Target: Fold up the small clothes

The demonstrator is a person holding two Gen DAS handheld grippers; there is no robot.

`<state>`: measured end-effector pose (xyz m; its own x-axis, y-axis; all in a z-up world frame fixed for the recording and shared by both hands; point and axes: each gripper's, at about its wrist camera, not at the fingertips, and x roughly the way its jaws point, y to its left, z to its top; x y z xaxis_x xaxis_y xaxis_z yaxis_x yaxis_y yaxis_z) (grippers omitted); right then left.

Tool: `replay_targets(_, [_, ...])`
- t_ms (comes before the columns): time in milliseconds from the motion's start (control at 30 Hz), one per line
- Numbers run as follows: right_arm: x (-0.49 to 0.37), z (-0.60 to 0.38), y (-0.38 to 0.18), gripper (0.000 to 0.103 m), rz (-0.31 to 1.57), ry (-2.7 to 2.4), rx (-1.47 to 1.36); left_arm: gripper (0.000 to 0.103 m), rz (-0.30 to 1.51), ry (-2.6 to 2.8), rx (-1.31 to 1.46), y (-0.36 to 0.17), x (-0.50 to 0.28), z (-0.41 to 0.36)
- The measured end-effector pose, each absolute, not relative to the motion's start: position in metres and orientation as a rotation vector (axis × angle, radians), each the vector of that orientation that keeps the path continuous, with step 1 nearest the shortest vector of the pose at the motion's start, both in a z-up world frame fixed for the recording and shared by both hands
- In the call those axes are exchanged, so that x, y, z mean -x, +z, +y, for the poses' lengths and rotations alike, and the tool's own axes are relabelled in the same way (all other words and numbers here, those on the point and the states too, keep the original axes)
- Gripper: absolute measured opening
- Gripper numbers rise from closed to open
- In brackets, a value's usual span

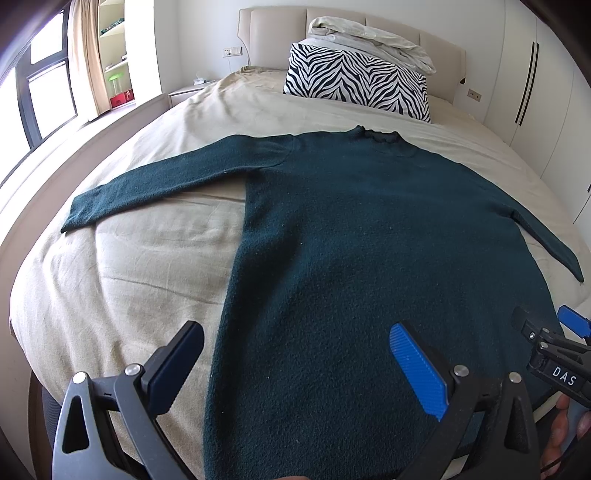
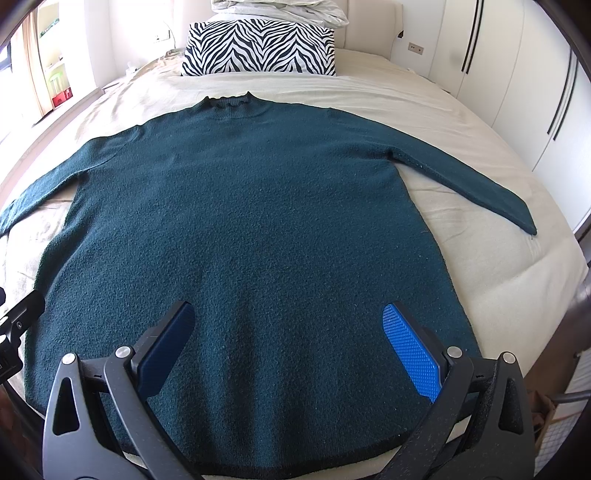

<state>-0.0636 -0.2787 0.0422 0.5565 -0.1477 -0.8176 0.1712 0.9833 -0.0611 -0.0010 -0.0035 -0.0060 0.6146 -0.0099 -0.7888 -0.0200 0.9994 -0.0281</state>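
A dark teal long-sleeved knit sweater lies flat and face-up on the beige bedsheet of a bed, filling the middle of both views. Its ruffled collar points toward the top of the frame, and its dark-edged hem runs along the bottom of the right wrist view. One sleeve stretches out to the left in the left wrist view; the other sleeve angles toward the right edge of the right wrist view. Both lie flat on the sheet.

The left gripper sits at the bottom of its own view, its jaws spread wide and holding nothing, above the lower left side of the sweater's body. One of its fingers carries a blue textured pad. The right gripper is at the bottom of its view, jaws likewise spread wide and empty, above the lower body of the sweater near the hem. It also shows at the lower right of the left wrist view, where part of a hand is visible.

At the top of the frames a zebra-striped black-and-white pillow rests against the padded headboard, with a crumpled pale blanket on top of it. White wardrobe doors stand at the upper right.
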Motion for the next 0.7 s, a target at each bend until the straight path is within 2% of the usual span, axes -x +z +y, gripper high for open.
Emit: replay_targets(700, [0.0639,-0.2763,0.0412,0.103,0.965,-0.190,-0.024,0.103,0.906,0.004,0.039,-0.0039,0.0018,-0.0033])
